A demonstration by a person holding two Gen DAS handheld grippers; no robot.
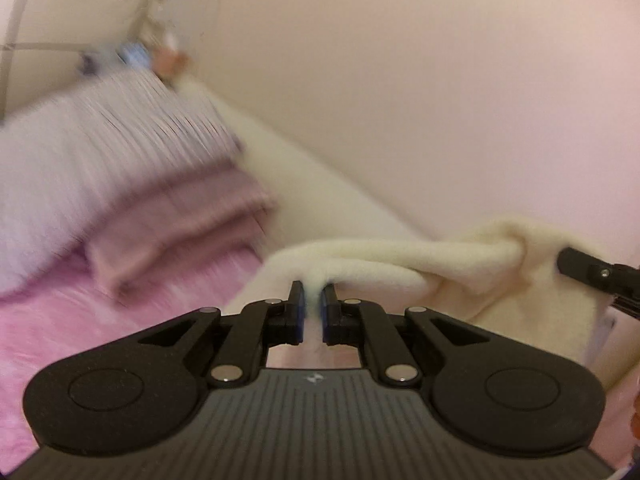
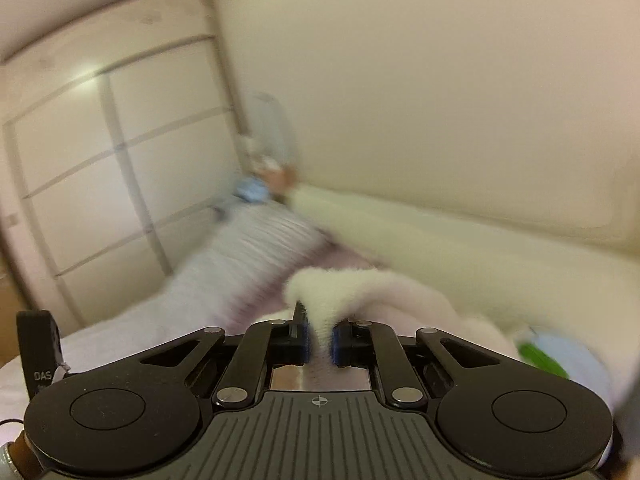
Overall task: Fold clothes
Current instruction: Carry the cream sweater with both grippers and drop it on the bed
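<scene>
A cream fleece garment [image 1: 460,264] hangs lifted above a pink bed. My left gripper [image 1: 312,300] is shut on one edge of it. The other gripper's black fingers [image 1: 588,272] show at the far right of the left wrist view, at the garment's other end. In the right wrist view my right gripper [image 2: 320,332] is shut on a bunched corner of the same cream garment [image 2: 328,284]. The rest of the garment drapes below and is partly hidden by the gripper bodies. Both views are blurred by motion.
A pink bedspread [image 1: 80,320] lies below, with a folded pink cloth [image 1: 172,224] and a striped white pillow [image 1: 100,140] at the left. A cream wall [image 1: 400,80] runs behind. A white wardrobe [image 2: 100,160] stands at the left. A green and blue item [image 2: 552,356] lies at the right.
</scene>
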